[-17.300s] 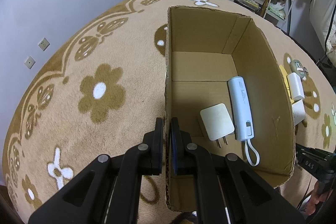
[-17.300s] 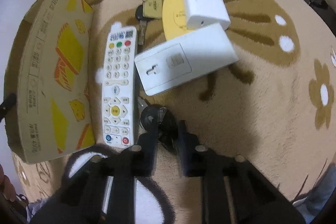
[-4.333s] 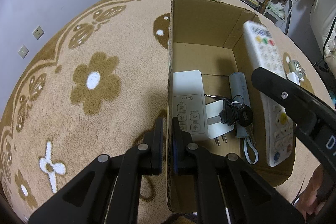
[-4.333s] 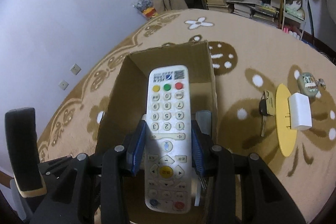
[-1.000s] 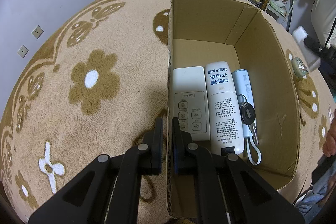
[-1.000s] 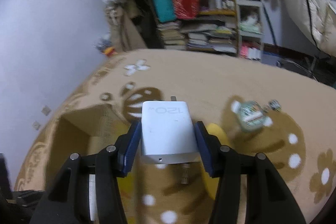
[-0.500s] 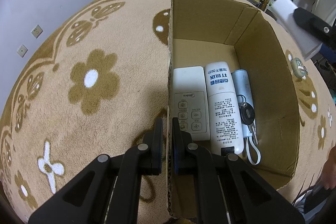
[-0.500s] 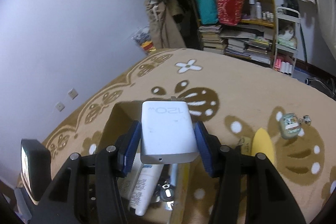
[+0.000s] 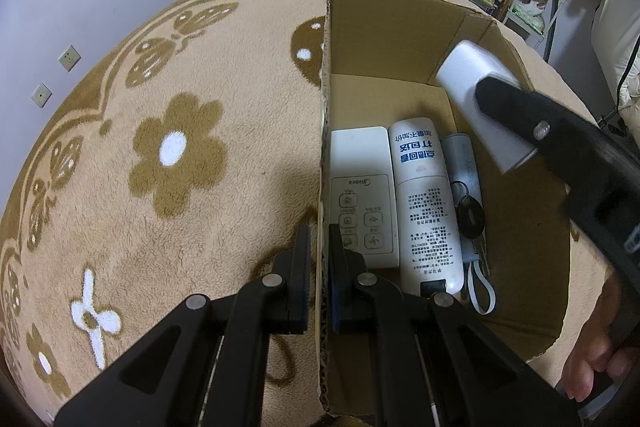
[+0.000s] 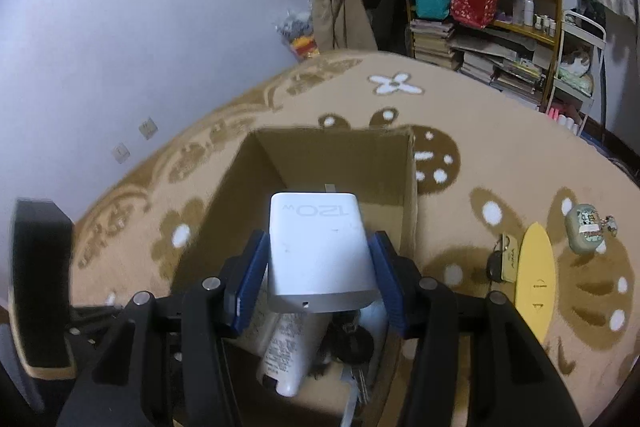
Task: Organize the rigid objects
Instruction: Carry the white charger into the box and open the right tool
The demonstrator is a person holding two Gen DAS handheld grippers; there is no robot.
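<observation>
From your left wrist camera, your left gripper (image 9: 319,259) is pinched onto the near side wall of the cardboard box (image 9: 394,27), one finger outside on the carpet (image 9: 168,155) side and one inside, with only the wall's thickness between them. In the box lie, side by side along that wall, a white Midea remote (image 9: 362,187), a longer white remote (image 9: 424,203) turned back-side up with printed text, and a pale power bank (image 9: 460,159) with a black key (image 9: 471,217) resting on it. Your right gripper (image 9: 536,131) comes in from the right above the box, carrying the white charger (image 9: 480,95) over the far right part of the interior.

From your right wrist camera, your right gripper (image 10: 320,267) is closed partway, its blue pads (image 10: 250,281) pressing both sides of the white charger (image 10: 318,251) marked 120W. The charger hangs over the open box (image 10: 332,163), above the long remote (image 10: 286,351) and the key (image 10: 354,341). Out on the carpet to the right, a yellow disc (image 10: 534,275) lies between a tagged key (image 10: 502,263) and a small green case (image 10: 586,227). Your left gripper (image 10: 40,287) shows only as a blurred black shape at the left edge.
</observation>
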